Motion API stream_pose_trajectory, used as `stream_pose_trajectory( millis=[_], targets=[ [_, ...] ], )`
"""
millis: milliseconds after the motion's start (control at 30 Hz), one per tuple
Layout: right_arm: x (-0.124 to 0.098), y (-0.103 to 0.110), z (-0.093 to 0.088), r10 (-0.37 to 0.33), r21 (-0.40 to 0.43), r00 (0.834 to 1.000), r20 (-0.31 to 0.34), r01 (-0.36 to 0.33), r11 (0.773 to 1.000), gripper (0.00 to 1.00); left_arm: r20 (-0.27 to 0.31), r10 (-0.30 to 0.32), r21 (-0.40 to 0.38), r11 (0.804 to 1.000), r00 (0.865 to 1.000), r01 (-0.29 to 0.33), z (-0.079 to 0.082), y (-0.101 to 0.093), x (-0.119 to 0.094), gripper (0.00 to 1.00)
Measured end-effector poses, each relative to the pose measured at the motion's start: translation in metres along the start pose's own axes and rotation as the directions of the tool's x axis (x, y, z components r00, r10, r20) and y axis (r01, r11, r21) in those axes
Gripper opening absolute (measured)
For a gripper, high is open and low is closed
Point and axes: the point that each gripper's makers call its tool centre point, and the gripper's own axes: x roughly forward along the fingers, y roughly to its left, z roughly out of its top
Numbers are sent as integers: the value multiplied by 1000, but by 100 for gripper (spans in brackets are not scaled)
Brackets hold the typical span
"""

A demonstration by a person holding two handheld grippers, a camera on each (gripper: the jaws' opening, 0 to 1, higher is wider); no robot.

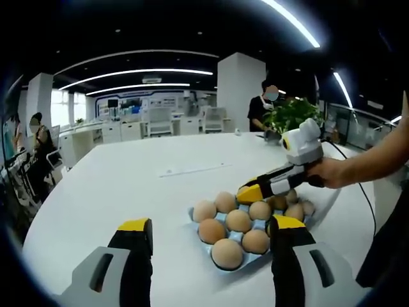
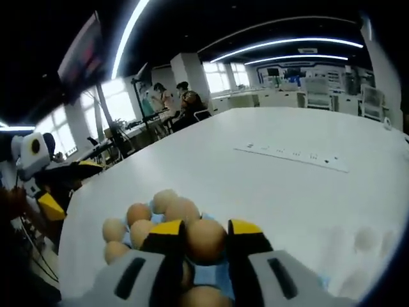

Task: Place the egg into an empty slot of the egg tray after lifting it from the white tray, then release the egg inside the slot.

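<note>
A light-blue egg tray (image 1: 199, 225) holding several brown eggs (image 1: 227, 253) lies on the white table just ahead of my left gripper (image 1: 211, 226). Its yellow-tipped jaws stand wide apart with nothing in them. A hand (image 1: 332, 173) brings my right gripper (image 1: 250, 192) in from the right, low over the tray's far side. In the right gripper view my right gripper (image 2: 206, 230) is shut on a brown egg (image 2: 206, 240) just above the egg tray (image 2: 208, 274) and its other eggs (image 2: 137, 212). A white tray (image 1: 327, 206) with a few eggs (image 1: 295, 211) lies beyond.
The broad white table (image 1: 128, 179) has a flat socket strip (image 2: 294, 155) set in its middle. A potted plant (image 1: 291, 115) stands at the far edge, with a person behind it. A cable (image 1: 364, 192) trails from the right gripper. Desks and chairs fill the room behind.
</note>
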Motion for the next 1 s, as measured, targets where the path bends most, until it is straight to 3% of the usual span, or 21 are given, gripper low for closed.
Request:
stream_pose_trajectory(
  millis=[333, 467, 700, 1000],
  targets=[
    [-3, -2, 2, -9, -24, 1000, 9, 9, 1000, 26, -6, 0, 2, 1000, 1000, 0, -1, -1, -1, 75],
    [-10, 0, 12, -5, 0, 999, 44, 5, 1000, 25, 1, 4, 1, 1000, 1000, -4, 0, 0, -2, 75],
    [-33, -6, 26, -33, 22, 993, 111, 30, 999, 25, 5, 1, 2, 1000, 1000, -1, 2, -2, -1, 76],
    [-79, -41, 13, -148, 86, 980, 133, 137, 987, 25, 9, -18, 6, 1000, 1000, 18, 4, -7, 2, 75]
  ],
)
